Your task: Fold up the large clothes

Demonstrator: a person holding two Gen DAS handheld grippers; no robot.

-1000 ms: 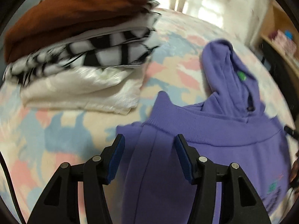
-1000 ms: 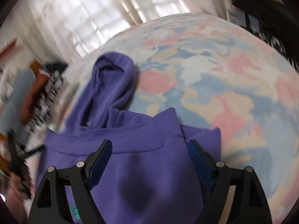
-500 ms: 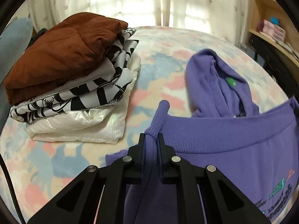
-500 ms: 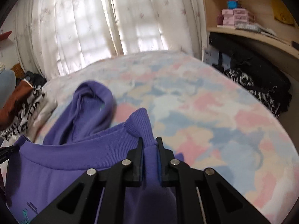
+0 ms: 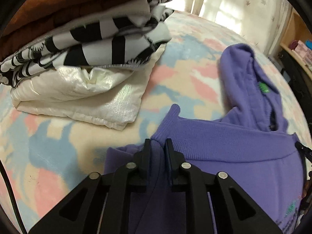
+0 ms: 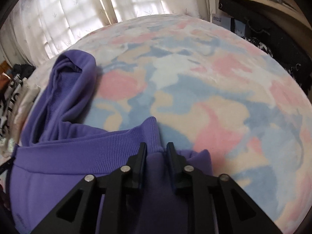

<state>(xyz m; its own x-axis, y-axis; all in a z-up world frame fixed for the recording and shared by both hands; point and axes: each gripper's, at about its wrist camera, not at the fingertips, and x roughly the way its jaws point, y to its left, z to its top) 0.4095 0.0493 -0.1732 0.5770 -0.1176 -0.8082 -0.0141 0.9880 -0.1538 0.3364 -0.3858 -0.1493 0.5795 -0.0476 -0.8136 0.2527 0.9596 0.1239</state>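
A purple hoodie (image 5: 224, 142) lies on the bed, its ribbed hem folded up toward the hood (image 5: 245, 74). My left gripper (image 5: 157, 142) pinches the hem's left corner; its jaws are opening, with bunched fabric still filling the narrow gap. In the right wrist view the same hoodie (image 6: 78, 146) spreads left of my right gripper (image 6: 157, 146). That gripper holds the hem's right corner, its jaws also opening with cloth pressed between them. The hood (image 6: 64, 83) lies beyond the hem.
A stack of folded clothes (image 5: 87, 58), brown over black-and-white over cream, sits left of the hoodie. The pastel patterned blanket (image 6: 214, 97) stretches right and far. Curtains (image 6: 78, 9) hang behind the bed. A wooden shelf (image 6: 263, 2) and dark items stand at the right.
A second ago both grippers stood open over the hem. They shut on its corners and lifted, and have now sunk closer to the bed, jaws a little wider apart.
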